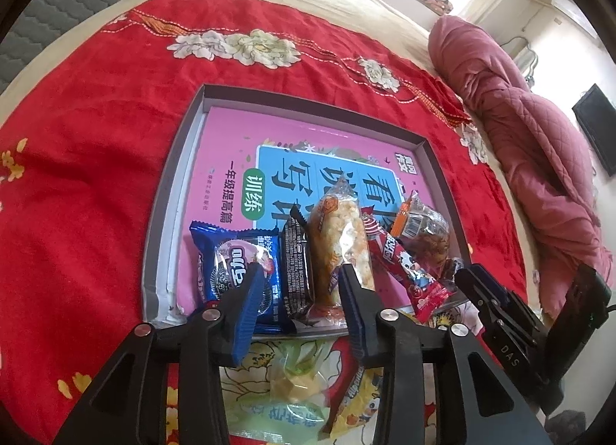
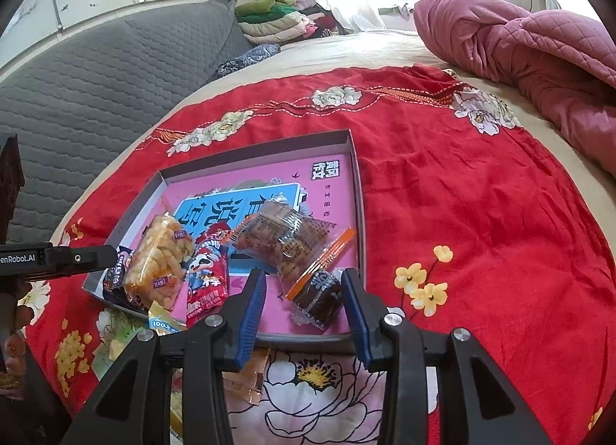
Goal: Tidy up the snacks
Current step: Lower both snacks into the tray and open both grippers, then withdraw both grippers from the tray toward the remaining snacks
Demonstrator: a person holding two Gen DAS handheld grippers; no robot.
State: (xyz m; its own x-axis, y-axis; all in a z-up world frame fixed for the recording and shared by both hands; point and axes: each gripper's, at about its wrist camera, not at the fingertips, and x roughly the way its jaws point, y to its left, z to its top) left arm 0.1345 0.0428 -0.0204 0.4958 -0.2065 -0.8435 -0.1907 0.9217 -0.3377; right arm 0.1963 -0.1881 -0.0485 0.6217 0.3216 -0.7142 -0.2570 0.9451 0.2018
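A grey shallow box (image 1: pixel 169 183) with a pink book inside lies on the red cloth; it also shows in the right wrist view (image 2: pixel 356 191). In it lie a blue cookie pack (image 1: pixel 227 264), a black pack (image 1: pixel 294 268), a puffed-rice bar (image 1: pixel 340 237), a red milk-candy pack (image 1: pixel 404 268) and a clear pack of brown cakes (image 1: pixel 427 229). My left gripper (image 1: pixel 300 283) is open above the near row, empty. My right gripper (image 2: pixel 304 283) is open over the box's near edge, with a small dark cake pack (image 2: pixel 317 291) between its fingers, not pinched.
Outside the box's near edge lie a green-white candy bag (image 1: pixel 288 406) and a yellow snack pack (image 1: pixel 354 398). A pink quilt (image 2: pixel 519 60) is heaped at the right. A grey sofa (image 2: pixel 96 91) stands behind. Folded clothes (image 2: pixel 277 21) lie by the window.
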